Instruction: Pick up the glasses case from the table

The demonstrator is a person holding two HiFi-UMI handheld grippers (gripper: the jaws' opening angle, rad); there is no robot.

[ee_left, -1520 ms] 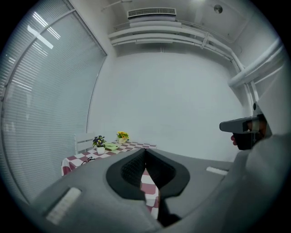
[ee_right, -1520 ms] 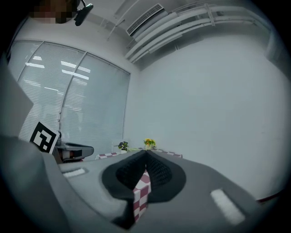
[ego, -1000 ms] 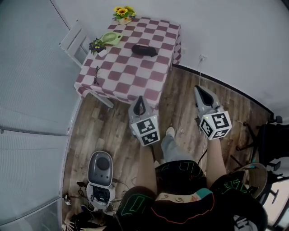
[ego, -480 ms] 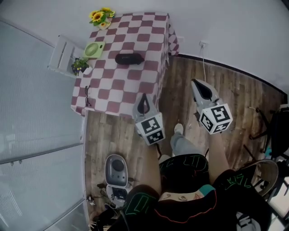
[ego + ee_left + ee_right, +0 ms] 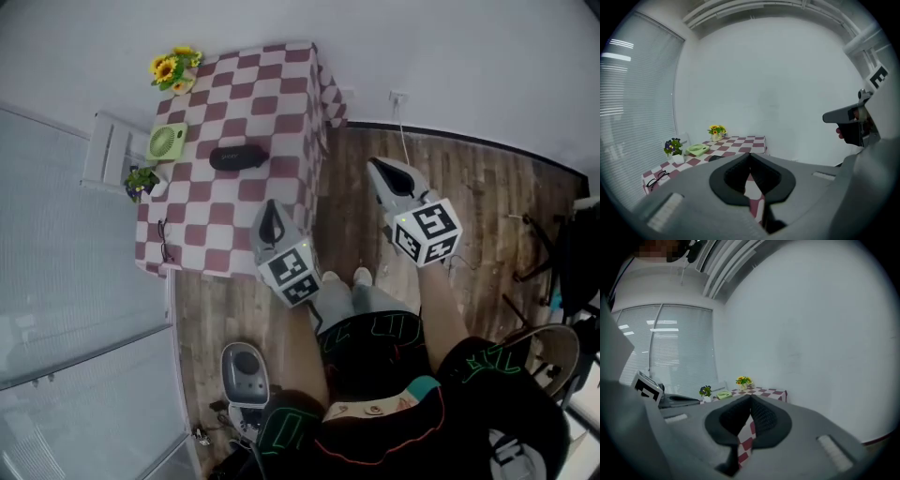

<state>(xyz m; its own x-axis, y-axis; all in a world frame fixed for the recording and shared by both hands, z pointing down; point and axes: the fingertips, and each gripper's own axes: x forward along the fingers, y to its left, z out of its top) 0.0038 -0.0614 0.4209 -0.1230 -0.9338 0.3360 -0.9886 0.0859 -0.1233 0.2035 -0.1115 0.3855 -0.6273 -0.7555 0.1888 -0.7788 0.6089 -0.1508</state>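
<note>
The black glasses case (image 5: 237, 157) lies in the middle of a table with a red-and-white checked cloth (image 5: 281, 103); in the left gripper view the case (image 5: 715, 158) shows as a dark shape just left of the jaws. My left gripper (image 5: 270, 211) is shut and empty, its tip over the table's near edge, well short of the case. My right gripper (image 5: 380, 171) is also shut and empty, over the wooden floor to the right of the table. In the right gripper view, that gripper (image 5: 750, 397) points at the table (image 5: 761, 392) from a distance.
On the table stand sunflowers (image 5: 172, 67), a green fan-like object (image 5: 167, 141), a small potted plant (image 5: 141, 180) and spectacles (image 5: 164, 242). A white chair (image 5: 103, 150) stands to the table's left, with a grey appliance (image 5: 244, 370) on the floor and dark furniture (image 5: 572, 262) at right.
The person has walked toward the table. Both grippers have come closer to it, and the left one now reaches the table's near edge. Both stayed shut.
</note>
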